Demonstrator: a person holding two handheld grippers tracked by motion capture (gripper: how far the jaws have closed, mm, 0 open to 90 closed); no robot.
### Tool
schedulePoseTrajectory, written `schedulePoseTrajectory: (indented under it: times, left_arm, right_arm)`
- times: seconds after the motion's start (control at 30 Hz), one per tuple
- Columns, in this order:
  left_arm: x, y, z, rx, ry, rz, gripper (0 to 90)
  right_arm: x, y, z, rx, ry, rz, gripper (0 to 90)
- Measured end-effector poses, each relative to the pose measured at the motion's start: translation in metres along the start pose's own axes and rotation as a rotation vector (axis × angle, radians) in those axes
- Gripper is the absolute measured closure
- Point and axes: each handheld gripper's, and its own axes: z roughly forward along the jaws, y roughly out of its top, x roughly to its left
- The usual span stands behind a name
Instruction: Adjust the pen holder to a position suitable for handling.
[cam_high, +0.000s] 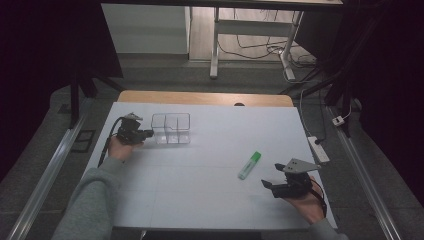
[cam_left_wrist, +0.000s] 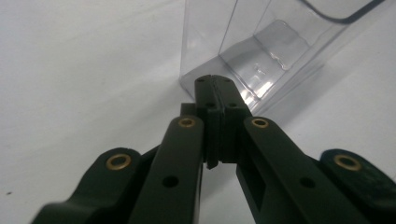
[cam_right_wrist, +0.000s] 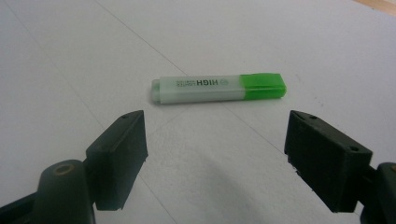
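Right gripper view: the right gripper (cam_right_wrist: 215, 154) has its jaws spread wide, and a green-capped highlighter (cam_right_wrist: 218, 88) lies flat on the white table (cam_right_wrist: 70, 56) just ahead. The left gripper (cam_left_wrist: 215, 86), jaws pressed together, tips by a clear divided box (cam_left_wrist: 261, 51).

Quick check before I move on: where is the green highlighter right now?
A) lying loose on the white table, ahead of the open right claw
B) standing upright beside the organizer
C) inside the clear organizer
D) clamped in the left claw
A: the highlighter lies flat on the table, ahead of the right claw, whose jaws stand wide apart with nothing between them.
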Motion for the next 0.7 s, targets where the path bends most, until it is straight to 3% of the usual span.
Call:
schedulePoseTrajectory:
  times: [0.7]
  left_arm:
    - [-0.029, 0.014, 0.016, 0.015, -0.057, 0.049, 88.8]
  right_arm:
    - [0.002, 0.001, -0.001, -0.003, 0.0, -0.001, 20.6]
